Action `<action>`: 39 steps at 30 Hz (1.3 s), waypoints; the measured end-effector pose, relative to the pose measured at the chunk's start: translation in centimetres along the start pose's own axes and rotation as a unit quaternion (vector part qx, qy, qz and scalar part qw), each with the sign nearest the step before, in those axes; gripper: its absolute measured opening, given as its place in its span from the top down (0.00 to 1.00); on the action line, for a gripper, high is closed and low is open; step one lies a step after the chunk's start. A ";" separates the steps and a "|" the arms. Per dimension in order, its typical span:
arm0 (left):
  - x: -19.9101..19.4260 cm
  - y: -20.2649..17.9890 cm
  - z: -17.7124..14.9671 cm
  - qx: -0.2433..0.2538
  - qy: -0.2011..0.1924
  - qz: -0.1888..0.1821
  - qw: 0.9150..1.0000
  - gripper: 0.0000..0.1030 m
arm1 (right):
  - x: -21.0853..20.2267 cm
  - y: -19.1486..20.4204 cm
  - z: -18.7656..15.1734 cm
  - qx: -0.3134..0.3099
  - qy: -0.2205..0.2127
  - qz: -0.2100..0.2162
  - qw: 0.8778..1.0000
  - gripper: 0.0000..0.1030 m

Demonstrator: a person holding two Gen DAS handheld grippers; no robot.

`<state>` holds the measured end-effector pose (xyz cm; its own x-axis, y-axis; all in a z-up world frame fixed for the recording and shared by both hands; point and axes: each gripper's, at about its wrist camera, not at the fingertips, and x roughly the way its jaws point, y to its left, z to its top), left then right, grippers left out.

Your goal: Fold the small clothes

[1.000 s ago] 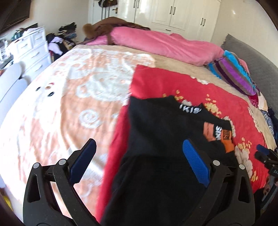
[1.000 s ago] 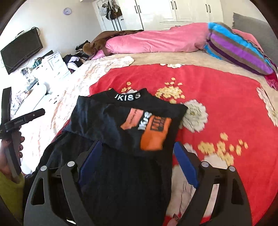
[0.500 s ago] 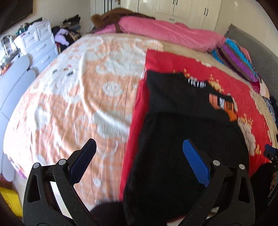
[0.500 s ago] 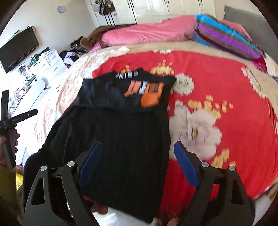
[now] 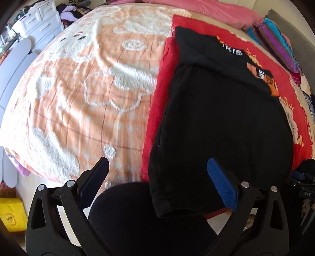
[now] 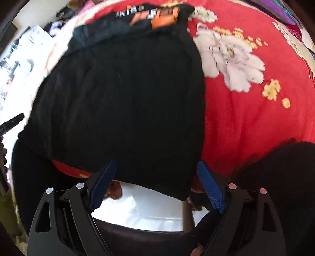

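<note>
Left wrist view
Left claw: the left gripper [image 5: 157,173] is spread wide, with nothing between its blue pads. It points steeply down at the near edge of the bed.
Shirt: the black shirt [image 5: 220,118] lies flat on the red blanket [image 5: 157,110]. Its top part is folded down, so white letters and an orange patch [image 5: 272,82] show near the far end. Its near hem hangs over the bed edge, close to the right pad.
Bed cover: an orange and white blanket [image 5: 82,94] lies to the left of the red one.
Far things: a pink quilt [image 5: 216,11] and a striped pillow [image 5: 275,43] sit at the far end. White drawers [image 5: 43,19] stand at the left.
Near things: a dark leg [image 5: 141,216] is low in the middle, and a yellow box [image 5: 11,214] is on the floor.

Right wrist view
Right claw: the right gripper [image 6: 155,183] is spread wide too, and pinches nothing. It points down at the shirt's near hem.
Shirt: the black shirt [image 6: 126,102] fills the middle, and its hem hangs between the pads without touching them.
Blanket: the red blanket [image 6: 252,126] has a big white flower [image 6: 230,57] beside the shirt.
Floor: a white floor [image 6: 149,212] shows under the hem.
</note>
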<state>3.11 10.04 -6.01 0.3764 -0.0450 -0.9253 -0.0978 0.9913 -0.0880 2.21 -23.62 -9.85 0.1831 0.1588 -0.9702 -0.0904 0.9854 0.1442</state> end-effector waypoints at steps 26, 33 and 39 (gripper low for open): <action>0.2 -1.3 -0.3 0.012 0.002 -0.075 0.997 0.89 | -4.5 -1.4 1.1 0.000 -0.094 0.150 0.984 0.96; -3.3 -0.2 3.4 -0.030 -0.060 -0.128 0.990 0.91 | -7.6 -4.2 3.5 0.027 -0.159 0.185 0.969 0.96; -2.7 -0.1 8.1 -0.070 -0.085 -0.153 0.982 0.91 | -8.9 -6.6 7.6 0.056 -0.205 0.201 0.956 0.96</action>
<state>9.60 11.09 -0.50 0.5555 -0.3043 -0.7738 -0.0775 0.9076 -0.4126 8.56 -31.08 -0.65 0.5268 0.5140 -0.6770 -0.1331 0.8365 0.5316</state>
